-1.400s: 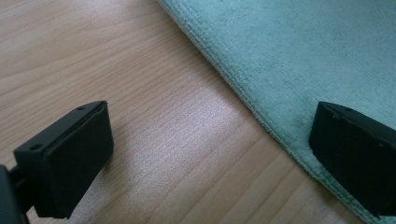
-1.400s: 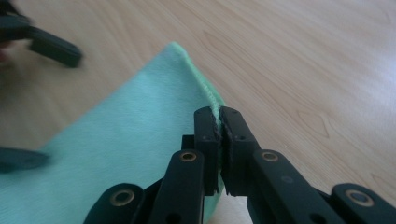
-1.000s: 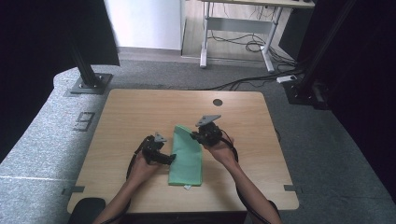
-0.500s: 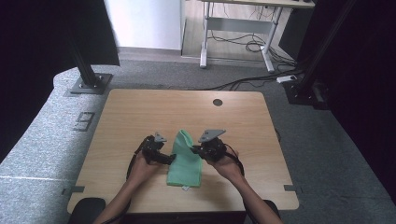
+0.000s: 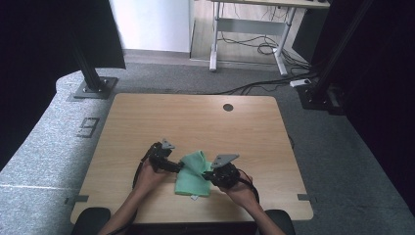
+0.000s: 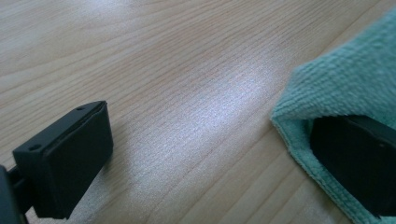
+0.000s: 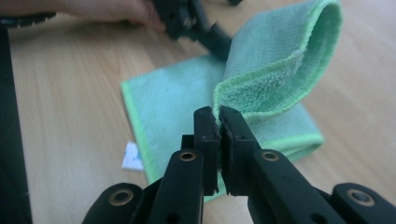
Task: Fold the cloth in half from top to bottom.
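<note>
Cloth [image 5: 193, 175], green terry, lies near the front edge of the wooden table [image 5: 195, 117], between a person's two hand-held grippers. At left on the grey floor, a marking [image 5: 88, 127] beside the table reads like a "9". The left gripper [image 5: 172, 166] rests at the cloth's left edge; in the left gripper view its jaws stand wide apart, one on bare wood, the other tucked under a fold of the cloth [image 6: 345, 93], nothing pinched between them. Centre, the cloth's lower layer lies flat, while its far end is lifted and curled back over itself into a loop. A small white tag [image 7: 133, 157] pokes out from the cloth's near edge; no writing on it can be read. At right, the right gripper [image 5: 211, 175] has its jaws pressed together on the cloth's raised hem, seen up close in the right gripper view [image 7: 218, 122], with the left gripper [image 7: 205, 32] and a hand [image 7: 107, 9] beyond the cloth [image 7: 275, 60]. Behind the table stand a black post on a base plate [image 5: 90, 88], a desk frame [image 5: 244, 34] and loose cables [image 5: 254, 49]; a round hole [image 5: 228, 107] marks the table's far side.
</note>
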Tool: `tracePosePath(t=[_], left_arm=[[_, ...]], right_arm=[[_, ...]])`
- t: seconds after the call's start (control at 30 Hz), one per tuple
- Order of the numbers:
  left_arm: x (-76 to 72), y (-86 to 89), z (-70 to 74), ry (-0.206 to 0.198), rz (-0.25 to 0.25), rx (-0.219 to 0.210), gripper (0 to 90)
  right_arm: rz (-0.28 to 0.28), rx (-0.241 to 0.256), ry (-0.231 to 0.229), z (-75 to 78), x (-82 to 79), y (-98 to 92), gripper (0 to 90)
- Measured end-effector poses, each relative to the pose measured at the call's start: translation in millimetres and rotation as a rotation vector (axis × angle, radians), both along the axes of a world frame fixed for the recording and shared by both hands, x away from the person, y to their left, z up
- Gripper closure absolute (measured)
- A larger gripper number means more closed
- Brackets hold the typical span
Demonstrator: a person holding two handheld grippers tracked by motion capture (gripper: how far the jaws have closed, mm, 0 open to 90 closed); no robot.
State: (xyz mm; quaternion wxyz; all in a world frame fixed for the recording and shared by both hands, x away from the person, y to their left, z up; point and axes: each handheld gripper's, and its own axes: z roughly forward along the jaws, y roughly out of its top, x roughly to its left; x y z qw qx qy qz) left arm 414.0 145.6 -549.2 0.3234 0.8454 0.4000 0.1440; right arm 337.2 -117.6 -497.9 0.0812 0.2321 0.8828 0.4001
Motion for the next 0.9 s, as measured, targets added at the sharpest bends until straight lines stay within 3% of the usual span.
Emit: tracePosePath(t=[0.4, 0.57, 0.6, 0.77, 0.8, 0.9], left_arm=[[0.2, 0.5, 0.0, 0.000, -0.014, -0.001, 0.0], [0.5, 2.5, 1.9, 0.016, -0.050, 0.002, 1.1], [-0.5, 3.4, 6.8, 0.045, -0.061, 0.006, 3.0], [-7.6, 8.8, 25.3, 0.041, -0.114, 0.022, 3.8], [-7.6, 12.2, 35.7, 0.015, -0.108, 0.009, 4.1], [-4.1, 14.0, 45.2, 0.000, -0.106, -0.021, 5.2]], right_arm=[[-0.006, -0.076, 0.055, -32.9, -8.6, 3.7, 83.6], [-0.011, -0.062, 0.074, -35.6, -8.2, 2.8, 81.8], [-0.013, -0.053, 0.076, -36.4, -8.2, 1.9, 81.1], [-0.017, -0.046, 0.080, -36.8, -9.2, 1.5, 79.5], [-0.018, -0.043, 0.081, -37.0, -9.5, 1.6, 78.8], [-0.022, -0.039, 0.083, -37.1, -9.8, 1.5, 78.7]])
